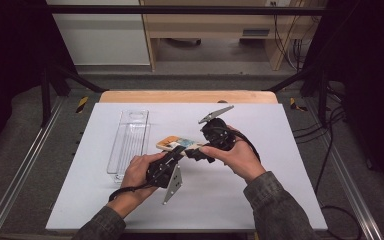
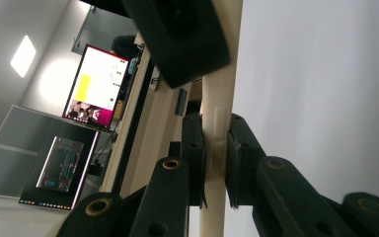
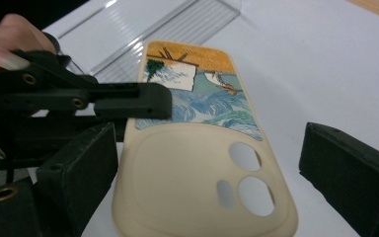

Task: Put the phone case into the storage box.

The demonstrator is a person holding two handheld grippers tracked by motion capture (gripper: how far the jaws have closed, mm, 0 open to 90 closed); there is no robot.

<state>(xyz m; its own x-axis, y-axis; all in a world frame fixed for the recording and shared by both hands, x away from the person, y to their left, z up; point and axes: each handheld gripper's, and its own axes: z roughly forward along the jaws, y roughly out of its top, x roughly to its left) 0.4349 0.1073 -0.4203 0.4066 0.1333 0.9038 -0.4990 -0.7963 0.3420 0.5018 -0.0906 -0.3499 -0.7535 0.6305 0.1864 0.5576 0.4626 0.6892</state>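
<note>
So far we pinch the phone case mid-table with the left gripper, the right gripper spread around it, the clear tray at left still empty.

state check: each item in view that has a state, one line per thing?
phone case: lifted off the table, empty, camera cutouts showing.
left gripper: shut on the phone case edge.
right gripper: open, jaws either side of the phone case, not pressing.
clear tray: empty, lying flat on the white mat.
</note>
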